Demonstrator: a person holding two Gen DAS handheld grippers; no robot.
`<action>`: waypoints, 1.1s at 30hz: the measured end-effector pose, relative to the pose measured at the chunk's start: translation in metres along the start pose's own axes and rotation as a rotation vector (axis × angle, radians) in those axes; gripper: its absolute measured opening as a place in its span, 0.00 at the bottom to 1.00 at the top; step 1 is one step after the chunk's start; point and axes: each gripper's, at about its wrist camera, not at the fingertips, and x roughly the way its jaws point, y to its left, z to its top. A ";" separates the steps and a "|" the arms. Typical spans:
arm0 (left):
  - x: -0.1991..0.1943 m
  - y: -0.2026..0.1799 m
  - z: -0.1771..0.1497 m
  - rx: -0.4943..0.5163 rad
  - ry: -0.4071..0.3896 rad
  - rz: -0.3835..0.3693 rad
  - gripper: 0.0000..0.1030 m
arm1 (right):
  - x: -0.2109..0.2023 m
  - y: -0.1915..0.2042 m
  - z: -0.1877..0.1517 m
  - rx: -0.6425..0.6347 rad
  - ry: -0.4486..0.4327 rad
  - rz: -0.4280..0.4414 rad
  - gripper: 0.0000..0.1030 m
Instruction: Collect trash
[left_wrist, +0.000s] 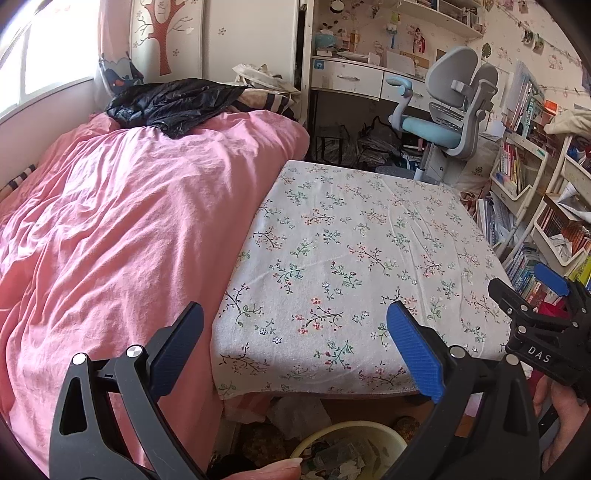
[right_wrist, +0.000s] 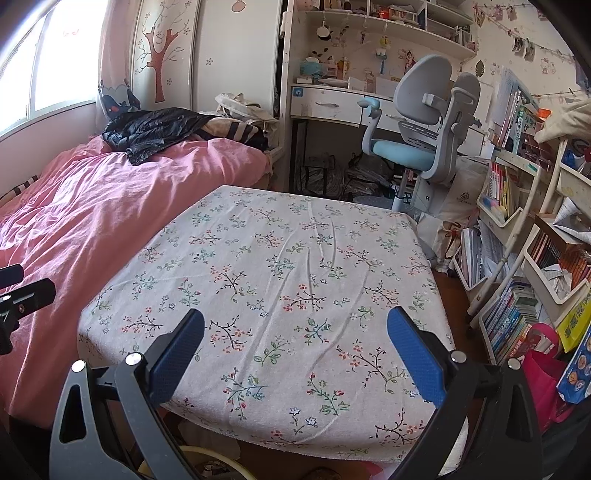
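Observation:
A table under a floral cloth (left_wrist: 351, 258) (right_wrist: 280, 288) stands in front of both grippers, with nothing lying on the cloth. A pale yellow bin (left_wrist: 391, 434) with wrappers and scraps inside sits on the floor under the table's near edge; only its rim (right_wrist: 210, 454) shows in the right wrist view. My left gripper (left_wrist: 295, 350) hangs open above the bin with nothing between its blue pads. My right gripper (right_wrist: 295, 354) is open and empty over the near half of the cloth. It also shows at the right edge of the left wrist view as the right gripper (left_wrist: 543, 299).
A bed with a pink duvet (left_wrist: 110, 229) and a black jacket (left_wrist: 173, 103) lies to the left. A desk (right_wrist: 332, 99) and a grey-blue chair (right_wrist: 424, 133) stand at the back. Book racks (right_wrist: 524, 258) crowd the right side. A white plastic bag (left_wrist: 299, 413) lies under the table.

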 end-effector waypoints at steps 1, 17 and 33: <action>0.000 0.001 0.001 -0.006 0.004 -0.006 0.93 | 0.000 0.000 0.000 0.001 0.000 0.000 0.92; -0.001 0.004 0.002 0.000 0.006 0.012 0.93 | 0.000 0.000 -0.001 -0.002 0.004 -0.002 0.92; 0.000 0.004 0.003 0.011 -0.007 0.033 0.93 | 0.001 0.000 -0.002 -0.017 0.009 -0.003 0.93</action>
